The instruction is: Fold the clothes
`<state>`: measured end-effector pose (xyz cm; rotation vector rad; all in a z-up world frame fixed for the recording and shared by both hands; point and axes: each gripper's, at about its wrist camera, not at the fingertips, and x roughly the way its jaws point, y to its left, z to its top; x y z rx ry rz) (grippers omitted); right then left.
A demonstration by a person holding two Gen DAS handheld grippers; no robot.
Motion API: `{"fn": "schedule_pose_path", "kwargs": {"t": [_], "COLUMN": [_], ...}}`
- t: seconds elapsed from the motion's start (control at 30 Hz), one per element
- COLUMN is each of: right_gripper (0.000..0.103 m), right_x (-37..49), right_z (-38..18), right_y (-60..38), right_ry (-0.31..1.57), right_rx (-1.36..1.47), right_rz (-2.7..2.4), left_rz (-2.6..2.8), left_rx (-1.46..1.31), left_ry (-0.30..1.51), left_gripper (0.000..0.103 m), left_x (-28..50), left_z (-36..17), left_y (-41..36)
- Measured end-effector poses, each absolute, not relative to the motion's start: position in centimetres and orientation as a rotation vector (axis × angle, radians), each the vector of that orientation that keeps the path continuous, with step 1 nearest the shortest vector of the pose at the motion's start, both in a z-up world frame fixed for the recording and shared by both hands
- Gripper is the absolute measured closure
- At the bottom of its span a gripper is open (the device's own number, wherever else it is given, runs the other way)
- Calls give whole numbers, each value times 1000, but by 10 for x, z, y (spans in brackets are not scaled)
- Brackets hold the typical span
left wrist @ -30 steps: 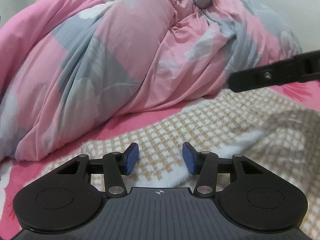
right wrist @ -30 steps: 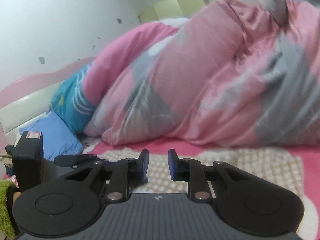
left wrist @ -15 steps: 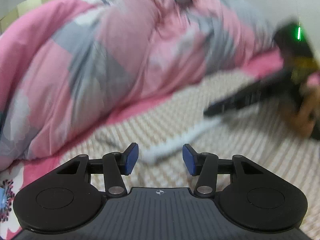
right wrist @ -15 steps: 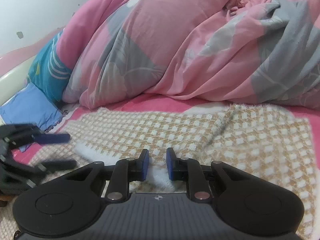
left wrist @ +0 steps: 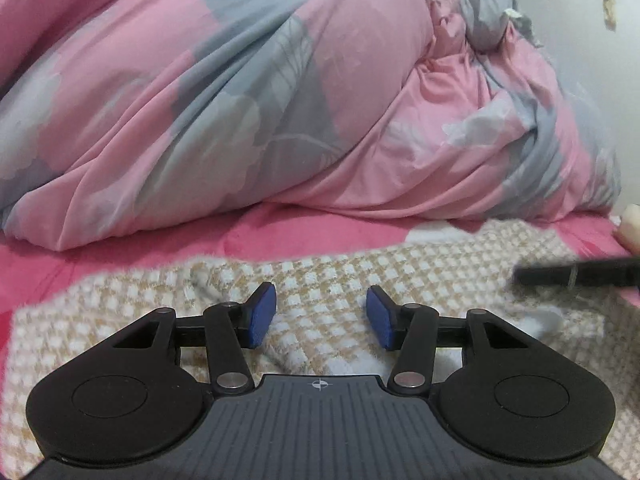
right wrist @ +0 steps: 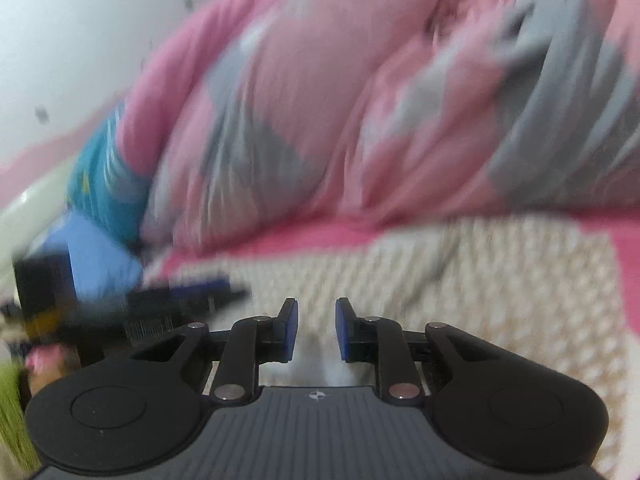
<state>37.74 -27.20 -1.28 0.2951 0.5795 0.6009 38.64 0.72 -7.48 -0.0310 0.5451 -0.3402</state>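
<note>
A beige-and-white checked knit garment (left wrist: 328,276) lies spread flat on the pink bed sheet, blurred in the right wrist view (right wrist: 480,280). My left gripper (left wrist: 321,316) hovers low over its near part, open, with nothing between the blue pads. My right gripper (right wrist: 317,330) stands over a white fuzzy patch of the garment. Its narrow jaws are opening, and the pads do not press on the cloth. One black finger of the right gripper (left wrist: 576,274) reaches in from the right in the left wrist view. The left gripper (right wrist: 160,304) is a dark blur at the left of the right wrist view.
A big pink-and-grey duvet (left wrist: 280,100) is heaped along the far side of the bed, right behind the garment. Pink sheet (left wrist: 280,236) shows between them. A teal pillow (right wrist: 100,184) and a blue pillow (right wrist: 100,252) lie at the left. A hand (left wrist: 630,228) shows at the right edge.
The left gripper has swung sideways and levelled out, so the garment's far edge now runs straight across. The right gripper's finger sits lower and further right in that view. The right view turned blurred.
</note>
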Motion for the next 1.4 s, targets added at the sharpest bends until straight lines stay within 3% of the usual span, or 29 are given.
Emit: {"fn": "schedule_pose_path", "kwargs": {"t": [0.17, 0.33, 0.47, 0.67, 0.83, 0.9, 1.0, 1.07, 1.2, 1.4], "right_gripper": [84, 103, 103, 99, 98, 96, 78, 77, 76, 76], "right_x": [398, 414, 413, 392, 321, 270, 187, 136, 55, 1], "right_z": [-23, -36, -42, -36, 0, 28, 64, 77, 73, 20], "right_y": [-245, -288, -312, -322, -351, -361, -376, -378, -358, -299], "right_ry": [606, 665, 654, 588, 547, 507, 445, 436, 486, 586], "right_rx": [152, 378, 489, 556, 751, 756, 769, 757, 657, 381], "right_rz": [501, 399, 326, 318, 383, 436, 530, 571, 518, 304], "left_rz": [-359, -356, -354, -328, -336, -360, -408, -437, -480, -481], "left_rx": [-65, -53, -54, -28, -32, -57, -66, -71, -111, -126], "left_ry": [540, 531, 532, 574, 553, 537, 517, 511, 547, 603], "left_gripper": [52, 52, 52, 52, 47, 37, 29, 19, 15, 14], "left_x": [389, 386, 386, 381, 316, 279, 213, 172, 106, 53], "left_z": [-77, -78, -78, -65, -7, 19, 45, 57, 39, -19], "left_y": [13, 10, 10, 8, 26, 42, 61, 70, 71, 48]}}
